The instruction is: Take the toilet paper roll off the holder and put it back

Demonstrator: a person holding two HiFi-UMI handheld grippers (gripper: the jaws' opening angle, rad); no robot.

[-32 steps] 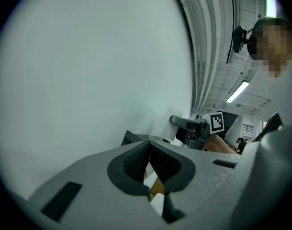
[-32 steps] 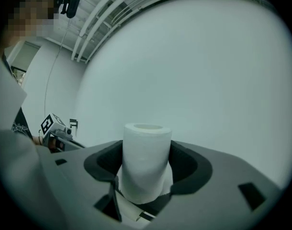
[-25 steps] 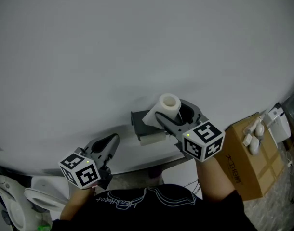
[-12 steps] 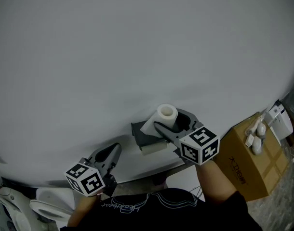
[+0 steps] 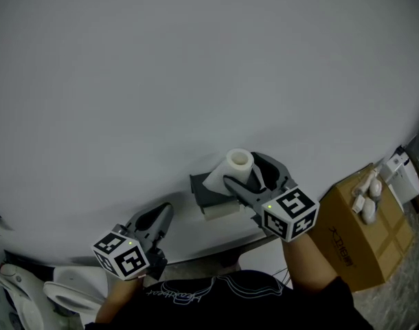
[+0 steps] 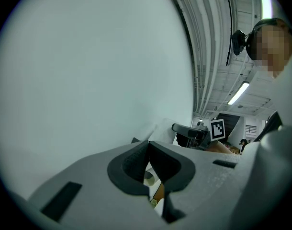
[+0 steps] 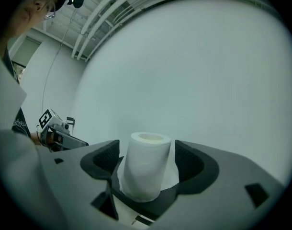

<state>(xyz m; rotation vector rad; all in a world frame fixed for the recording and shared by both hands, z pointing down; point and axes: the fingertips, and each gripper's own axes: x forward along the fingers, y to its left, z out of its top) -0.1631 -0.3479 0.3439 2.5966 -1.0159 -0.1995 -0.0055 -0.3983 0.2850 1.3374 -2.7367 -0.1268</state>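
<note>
**A:** Where is the toilet paper roll (image 7: 146, 164)?

**B:** It stands upright on the dark holder (image 5: 211, 196), just right of the middle of the head view and close against the white wall (image 5: 196, 60).

**A:** Do you have hold of it?

**B:** No. My right tongs (image 5: 247, 172) reach level around it, and their jaws have just been opening. The roll stands between them, with a thin gap on each side as far as I can tell.

**A:** And the other pair?

**B:** My left tongs (image 6: 148, 145) sit at the lower left of the head view, well apart from the holder. Their jaws meet at the tips with nothing in them.

**A:** Anything else nearby?

**B:** A cardboard box (image 5: 354, 232) at the right edge.
</note>
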